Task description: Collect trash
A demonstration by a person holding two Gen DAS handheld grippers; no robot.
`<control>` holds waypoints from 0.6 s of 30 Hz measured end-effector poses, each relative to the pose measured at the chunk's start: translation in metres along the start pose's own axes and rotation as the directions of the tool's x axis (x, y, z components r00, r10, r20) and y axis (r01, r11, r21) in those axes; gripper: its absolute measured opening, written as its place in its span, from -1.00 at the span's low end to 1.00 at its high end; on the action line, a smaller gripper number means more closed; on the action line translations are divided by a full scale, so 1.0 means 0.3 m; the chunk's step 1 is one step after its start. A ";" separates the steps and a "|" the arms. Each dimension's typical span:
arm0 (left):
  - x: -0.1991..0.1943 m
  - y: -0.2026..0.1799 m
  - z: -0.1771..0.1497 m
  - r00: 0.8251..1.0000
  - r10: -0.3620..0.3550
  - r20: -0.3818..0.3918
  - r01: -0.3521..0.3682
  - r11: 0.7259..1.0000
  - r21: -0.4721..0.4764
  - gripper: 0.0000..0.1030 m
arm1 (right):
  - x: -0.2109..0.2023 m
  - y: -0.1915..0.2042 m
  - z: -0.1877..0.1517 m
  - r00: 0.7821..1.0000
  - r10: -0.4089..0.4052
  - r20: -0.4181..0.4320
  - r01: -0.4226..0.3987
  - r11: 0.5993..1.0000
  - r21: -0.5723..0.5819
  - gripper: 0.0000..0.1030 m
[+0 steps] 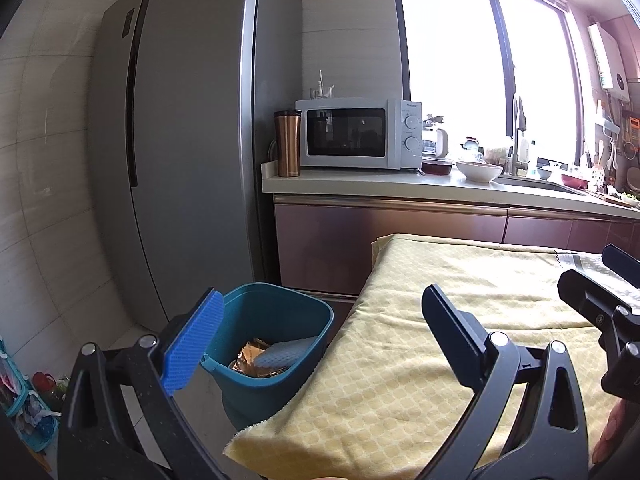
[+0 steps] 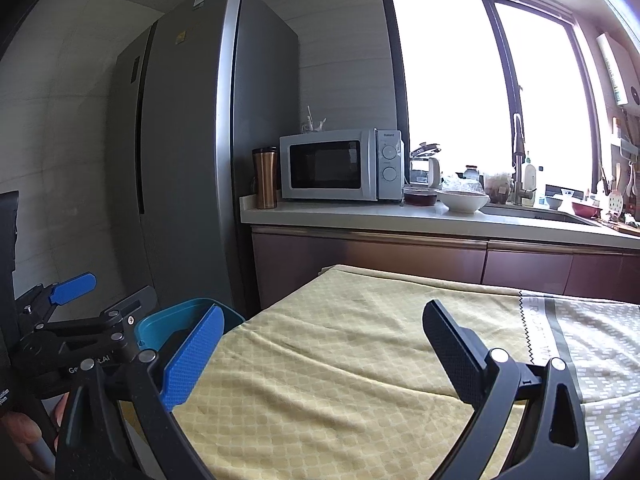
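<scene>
A teal trash bin (image 1: pixel 276 356) stands on the floor at the left edge of the table, which is covered by a yellow cloth (image 1: pixel 420 320). Inside the bin lie a crinkled gold wrapper (image 1: pixel 250 358) and a pale blue piece of trash (image 1: pixel 282 354). My left gripper (image 1: pixel 316 332) is open and empty, its blue pad over the bin's near rim and its black finger over the cloth. My right gripper (image 2: pixel 320 348) is open and empty above the cloth (image 2: pixel 340 360). The bin's rim (image 2: pixel 180 320) shows behind its blue pad. No trash shows on the cloth.
A tall grey fridge (image 1: pixel 188 140) rises behind the bin. The counter (image 1: pixel 400 184) holds a copper tumbler (image 1: pixel 287 143), a white microwave (image 1: pixel 358 133), a bowl (image 1: pixel 479 171) and a sink. A patterned grey cloth (image 2: pixel 592 344) lies at the table's right. Blue baskets (image 1: pixel 24 408) sit on the floor at left.
</scene>
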State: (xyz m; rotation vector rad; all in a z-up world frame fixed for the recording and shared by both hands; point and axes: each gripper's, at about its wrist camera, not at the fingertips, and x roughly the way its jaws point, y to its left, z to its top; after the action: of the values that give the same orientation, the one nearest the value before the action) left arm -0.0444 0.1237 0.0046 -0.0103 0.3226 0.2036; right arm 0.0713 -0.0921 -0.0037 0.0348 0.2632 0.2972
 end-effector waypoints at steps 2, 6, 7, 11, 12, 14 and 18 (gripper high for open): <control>0.001 -0.001 0.001 1.000 -0.001 0.000 0.001 1.000 0.001 0.89 | 0.001 -0.003 -0.001 1.000 -0.001 0.001 0.001 1.000 0.001 0.87; 0.001 -0.002 0.002 1.000 0.000 0.001 0.000 1.000 0.003 0.89 | -0.002 -0.005 -0.006 1.000 -0.002 0.000 0.002 1.000 0.003 0.87; 0.001 -0.003 0.001 1.000 0.002 0.001 -0.002 1.000 0.003 0.89 | -0.002 -0.007 -0.006 1.000 0.002 -0.002 -0.002 1.000 0.006 0.87; 0.003 -0.003 0.002 1.000 0.000 0.000 0.000 1.000 0.002 0.89 | -0.002 -0.011 -0.007 1.000 0.001 -0.002 -0.001 1.000 0.010 0.87; 0.004 -0.003 0.002 1.000 -0.001 0.000 0.001 1.000 0.001 0.89 | -0.004 -0.012 -0.007 1.000 0.000 -0.001 0.000 1.000 0.011 0.87; 0.005 -0.003 0.001 1.000 0.000 0.000 0.000 1.000 0.000 0.89 | -0.004 -0.014 -0.008 1.000 -0.002 -0.002 0.002 1.000 0.012 0.87; 0.004 -0.003 0.001 1.000 -0.003 0.001 0.003 1.000 0.001 0.89 | -0.005 -0.018 -0.010 1.000 -0.007 -0.001 0.007 1.000 0.015 0.87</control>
State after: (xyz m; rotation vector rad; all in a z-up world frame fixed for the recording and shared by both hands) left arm -0.0432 0.1231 0.0045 -0.0102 0.3215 0.2004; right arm 0.0707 -0.0978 -0.0065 0.0490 0.2669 0.2883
